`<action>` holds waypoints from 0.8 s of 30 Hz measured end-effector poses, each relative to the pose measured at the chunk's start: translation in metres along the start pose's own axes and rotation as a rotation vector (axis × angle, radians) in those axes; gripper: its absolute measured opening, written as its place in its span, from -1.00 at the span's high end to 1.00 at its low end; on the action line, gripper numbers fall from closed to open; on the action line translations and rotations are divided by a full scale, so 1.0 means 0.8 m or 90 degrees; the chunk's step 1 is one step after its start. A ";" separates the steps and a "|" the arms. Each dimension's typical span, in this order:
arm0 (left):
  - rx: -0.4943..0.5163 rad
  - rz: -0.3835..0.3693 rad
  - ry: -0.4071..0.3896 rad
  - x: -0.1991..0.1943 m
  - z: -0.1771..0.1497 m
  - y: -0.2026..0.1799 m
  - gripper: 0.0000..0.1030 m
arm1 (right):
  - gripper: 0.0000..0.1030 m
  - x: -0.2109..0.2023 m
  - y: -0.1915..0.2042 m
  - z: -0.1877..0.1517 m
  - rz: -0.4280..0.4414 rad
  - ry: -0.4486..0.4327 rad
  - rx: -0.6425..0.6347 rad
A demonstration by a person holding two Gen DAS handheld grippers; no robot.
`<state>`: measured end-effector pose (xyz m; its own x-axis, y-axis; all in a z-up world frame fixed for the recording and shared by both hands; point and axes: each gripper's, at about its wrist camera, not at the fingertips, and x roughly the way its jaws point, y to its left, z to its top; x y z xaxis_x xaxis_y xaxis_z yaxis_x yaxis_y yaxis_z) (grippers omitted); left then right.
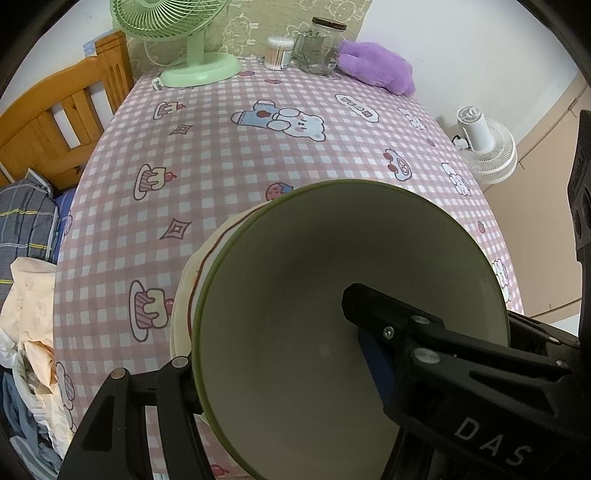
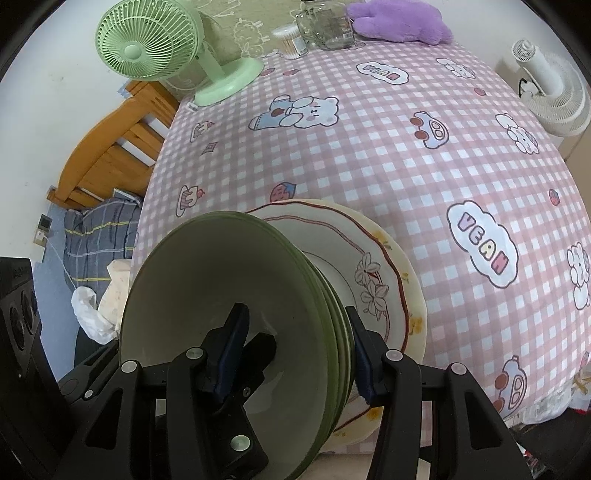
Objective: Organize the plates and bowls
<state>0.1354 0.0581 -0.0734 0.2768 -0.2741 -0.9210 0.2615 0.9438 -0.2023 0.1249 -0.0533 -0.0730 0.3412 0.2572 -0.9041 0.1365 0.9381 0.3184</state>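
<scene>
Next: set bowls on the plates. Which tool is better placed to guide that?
Right, likely. The right tool clamps across the rims of all the bowls, and its view shows the plates below. The left tool also grips the bowls, but its view is mostly bowl.

Pink checked tablecloth (image 1: 295,155), wooden bedframe (image 1: 55,122), perhaps white walls

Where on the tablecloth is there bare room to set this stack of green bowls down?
Most of the tablecloth lies bare: the broad middle between the plates in front and the back row. Its right side toward the white fan is bare too. Crowded: the back edge, with green fan, cotton swabs, glass jars and purple plush.
</scene>
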 end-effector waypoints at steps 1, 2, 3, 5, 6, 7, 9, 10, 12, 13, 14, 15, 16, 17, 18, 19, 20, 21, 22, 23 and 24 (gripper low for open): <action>-0.001 0.003 -0.001 0.000 0.002 0.000 -0.32 | -0.06 0.001 0.000 0.002 0.001 0.000 -0.002; -0.002 0.005 -0.002 0.000 0.003 0.001 -0.32 | -0.06 0.002 0.001 0.003 0.002 -0.001 -0.003; -0.003 0.008 -0.004 0.000 0.004 0.002 -0.32 | -0.06 0.003 0.001 0.005 0.004 -0.002 -0.004; -0.002 0.011 -0.004 0.000 0.006 0.004 -0.32 | -0.06 0.004 0.003 0.007 0.005 -0.003 -0.008; 0.000 0.012 -0.004 0.001 0.007 0.004 -0.32 | -0.07 0.005 0.003 0.009 0.005 -0.004 -0.009; 0.004 0.014 -0.002 0.001 0.008 0.004 -0.34 | -0.10 0.006 0.005 0.010 0.005 -0.003 -0.011; 0.011 0.017 0.002 0.002 0.010 0.003 -0.39 | -0.11 0.006 0.007 0.011 -0.001 -0.004 -0.015; 0.014 0.014 0.004 0.003 0.010 0.003 -0.42 | -0.13 0.007 0.008 0.011 -0.005 -0.003 -0.017; 0.013 0.014 0.007 0.005 0.011 0.004 -0.49 | -0.16 0.008 0.010 0.012 -0.011 -0.001 -0.023; 0.013 0.017 0.008 0.005 0.011 0.006 -0.57 | -0.18 0.009 0.011 0.012 -0.013 -0.001 -0.024; 0.012 0.020 0.009 0.006 0.010 0.008 -0.62 | -0.20 0.009 0.011 0.012 -0.012 0.001 -0.025; 0.012 0.024 0.008 0.006 0.010 0.009 -0.63 | -0.21 0.011 0.011 0.012 -0.010 0.002 -0.025; 0.012 0.025 0.007 0.006 0.010 0.009 -0.64 | -0.23 0.012 0.011 0.012 -0.007 0.003 -0.024; 0.013 0.027 0.007 0.005 0.009 0.009 -0.65 | -0.24 0.012 0.010 0.012 -0.006 0.003 -0.023; 0.014 0.029 0.007 0.004 0.008 0.009 -0.66 | -0.25 0.012 0.011 0.011 -0.009 0.003 -0.022; 0.013 0.032 0.007 0.004 0.007 0.010 -0.67 | -0.25 0.011 0.012 0.009 -0.014 0.002 -0.022; 0.012 0.034 0.006 0.003 0.006 0.012 -0.67 | -0.25 0.010 0.013 0.008 -0.019 0.000 -0.023; 0.012 0.034 0.005 0.001 0.004 0.014 -0.67 | -0.25 0.008 0.014 0.006 -0.026 -0.003 -0.022; 0.013 0.035 0.003 0.000 0.003 0.014 -0.67 | -0.25 0.006 0.015 0.004 -0.036 -0.008 -0.022; 0.014 0.036 -0.002 -0.004 0.001 0.015 -0.67 | -0.25 0.004 0.017 0.002 -0.041 -0.013 -0.022; 0.014 0.036 -0.006 -0.008 0.000 0.015 -0.67 | -0.25 0.001 0.017 0.000 -0.046 -0.018 -0.022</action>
<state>0.1366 0.0712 -0.0703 0.3005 -0.2223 -0.9275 0.2657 0.9535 -0.1425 0.1272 -0.0404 -0.0698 0.3571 0.1822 -0.9161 0.1297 0.9616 0.2418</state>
